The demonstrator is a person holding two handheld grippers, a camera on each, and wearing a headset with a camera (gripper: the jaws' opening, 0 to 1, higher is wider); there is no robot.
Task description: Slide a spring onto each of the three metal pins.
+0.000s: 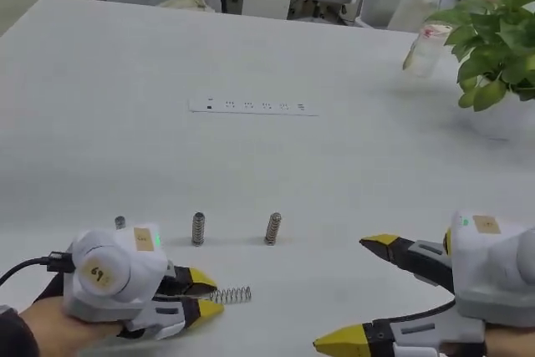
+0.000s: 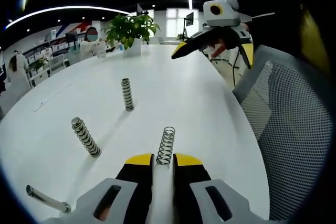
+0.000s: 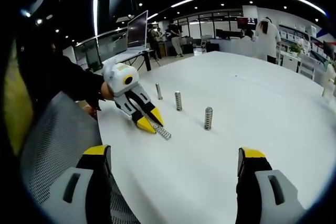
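Three upright pins stand in a row on the white table [image 1: 334, 173]. The left pin [image 1: 119, 222] is bare; the middle pin [image 1: 198, 228] and the right pin [image 1: 272, 228] each carry a spring. My left gripper [image 1: 209, 293] sits near the front edge, shut on one end of a loose spring [image 1: 231, 294] that lies level and points right. In the left gripper view the spring [image 2: 166, 145] sticks out between the yellow tips of the left gripper [image 2: 163, 160], with the bare pin [image 2: 46, 199] at the lower left. My right gripper [image 1: 359, 292] is wide open with nothing in it, well right of the pins.
A white power strip [image 1: 251, 107] lies mid-table beyond the pins. A potted plant [image 1: 497, 39] and a plastic bottle [image 1: 425, 49] stand at the far right. A grey mesh chair [image 2: 283, 129] sits by the near table edge. Office chairs stand past the far edge.
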